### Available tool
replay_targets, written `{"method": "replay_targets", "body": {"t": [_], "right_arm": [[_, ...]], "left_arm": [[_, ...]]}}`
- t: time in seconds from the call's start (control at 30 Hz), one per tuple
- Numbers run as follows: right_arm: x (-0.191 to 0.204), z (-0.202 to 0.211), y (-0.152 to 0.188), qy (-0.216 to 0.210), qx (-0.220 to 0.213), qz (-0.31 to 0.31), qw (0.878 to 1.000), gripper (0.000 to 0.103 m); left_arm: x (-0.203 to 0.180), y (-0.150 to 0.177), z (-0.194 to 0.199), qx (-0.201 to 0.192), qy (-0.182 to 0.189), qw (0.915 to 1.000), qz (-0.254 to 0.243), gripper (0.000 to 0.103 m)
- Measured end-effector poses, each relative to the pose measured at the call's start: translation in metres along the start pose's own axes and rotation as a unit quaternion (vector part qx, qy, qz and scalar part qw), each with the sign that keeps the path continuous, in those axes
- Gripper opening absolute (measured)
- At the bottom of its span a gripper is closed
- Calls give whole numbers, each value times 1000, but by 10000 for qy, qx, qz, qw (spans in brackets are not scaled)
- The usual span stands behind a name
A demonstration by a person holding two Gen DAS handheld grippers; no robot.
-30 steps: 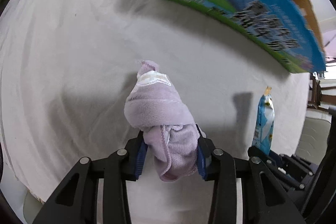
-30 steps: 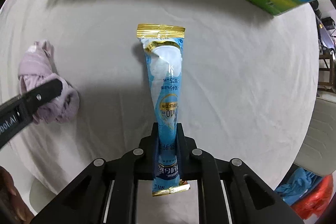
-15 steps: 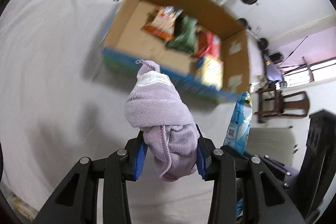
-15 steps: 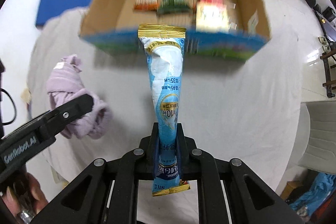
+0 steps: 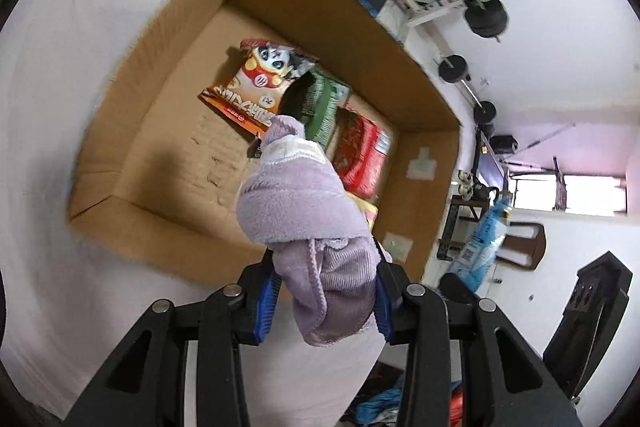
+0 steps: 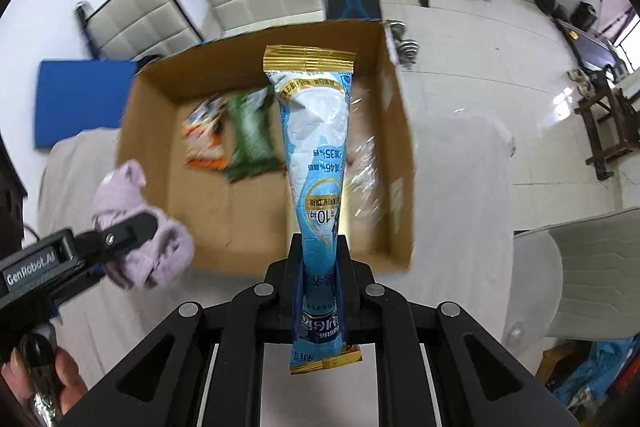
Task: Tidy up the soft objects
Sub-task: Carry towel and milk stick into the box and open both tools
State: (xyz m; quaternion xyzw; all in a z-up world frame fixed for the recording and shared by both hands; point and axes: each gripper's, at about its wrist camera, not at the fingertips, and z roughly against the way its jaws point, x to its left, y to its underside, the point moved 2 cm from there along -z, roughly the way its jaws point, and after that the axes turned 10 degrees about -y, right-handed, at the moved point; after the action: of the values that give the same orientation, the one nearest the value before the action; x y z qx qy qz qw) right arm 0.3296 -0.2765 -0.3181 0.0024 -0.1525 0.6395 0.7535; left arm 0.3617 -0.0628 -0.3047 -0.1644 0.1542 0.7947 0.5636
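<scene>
Left tongs [image 5: 324, 301] clamped on a rolled lilac cloth [image 5: 308, 219], held in the air. Right tongs [image 6: 319, 279] clamped on a long blue-white snack pouch [image 6: 316, 163], gold seal at its far end. Ahead of and below both tongs: open cardboard box [image 6: 400, 163] on the white-covered counter [image 5: 44, 163], with 3 snack bags inside, orange [image 5: 260, 83], green [image 5: 322, 107], red [image 5: 362, 155]. Cloth sits just left of the right tongs.
</scene>
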Motion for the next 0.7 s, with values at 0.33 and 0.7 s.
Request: {"method": "replay_targets", "body": {"t": [0.33,0.7], "right_arm": [[-29,-76,-51,517,479,-40,9975,14],[-39,-118,-53,716,848,-51,9938,17]], "left_arm": [[15,-28,-65,587,-232,9970,452,37],[23,-31,-86,814,-732,9928,491,62]]}}
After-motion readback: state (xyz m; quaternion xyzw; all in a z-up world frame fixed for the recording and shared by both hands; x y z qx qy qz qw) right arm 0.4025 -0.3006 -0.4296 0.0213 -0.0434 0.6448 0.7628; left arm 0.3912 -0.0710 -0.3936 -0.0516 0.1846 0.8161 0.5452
